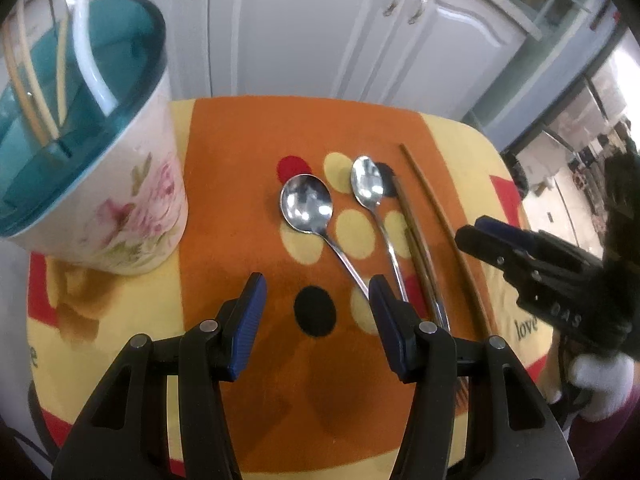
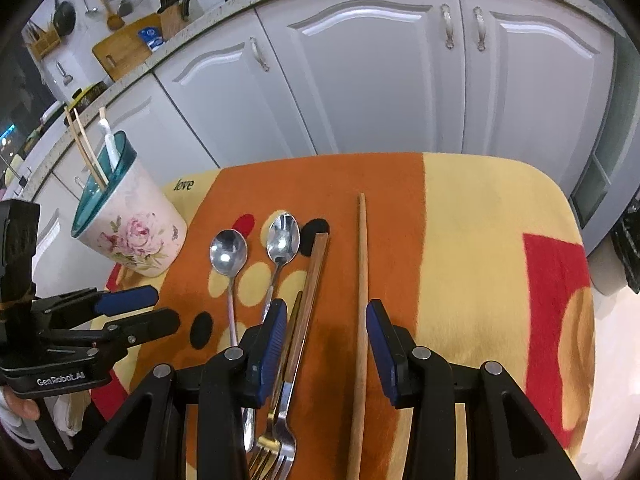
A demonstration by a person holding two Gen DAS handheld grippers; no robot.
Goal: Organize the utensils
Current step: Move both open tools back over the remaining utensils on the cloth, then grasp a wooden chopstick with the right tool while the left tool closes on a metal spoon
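Here the thin, stiff, light wooden chopstick (image 2: 362, 280) suits a mid-shaft pinch; right gripper (image 2: 326, 344) jaws straddle it untouching, left gripper (image 1: 316, 320) jaws wide, empty.

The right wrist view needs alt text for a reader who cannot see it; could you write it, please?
The right gripper hangs open above a wooden chopstick on an orange and yellow cloth. Left of it lie two spoons, forks and a floral utensil holder.

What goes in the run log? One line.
left gripper: open, empty | right gripper: open over chopstick | spoons on cloth | holder: upright
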